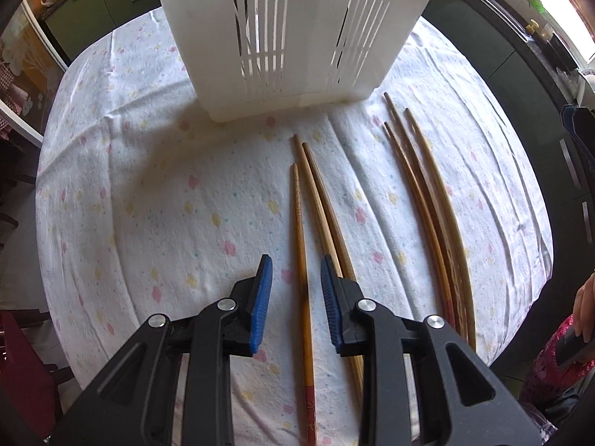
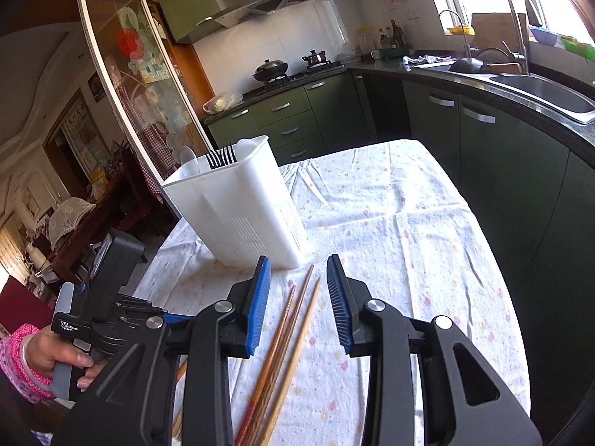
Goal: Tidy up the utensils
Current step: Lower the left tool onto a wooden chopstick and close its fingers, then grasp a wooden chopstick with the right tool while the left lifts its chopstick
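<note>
Chopsticks: six on the desk in the left wrist view, in two groups of three. Left group [image 1: 316,223]: one darker orange-brown stick with a ringed tip and red patterned handle end, plus two plain pale bamboo sticks lying touching each other. Right group [image 1: 427,208]: three long thin brown sticks, close together, at least one with a red patterned end. All lie roughly parallel, tips toward the utensil caddy.

Utensil caddy [image 1: 293,37]: one, white plastic, tapered rectangular shape with vertical slot vents low on its walls, upright on the desk just beyond the chopstick tips. In the right wrist view it [image 2: 238,208] holds black forks [image 2: 220,156]; tines stick out above the rim, exact count unclear. White spoons [image 2: 187,158] stand beside them, at least two.

Desk [image 1: 148,193]: covered in a wrinkled white cloth with small pastel flower print.

Left hand-held gripper [image 1: 296,282]: black frame, blue ribbed pads, pointing steeply down, jaws parted and grasping nothing. The orange-brown chopstick lies in the gap between them; pads not touching it.

Right hand-held gripper [image 2: 298,278]: same build, jaws parted, released, empty; hangs over three chopsticks [image 2: 293,330] without contact.

Left hand [image 2: 52,353] in a pink dotted sleeve grips the other tool's handle.
</note>
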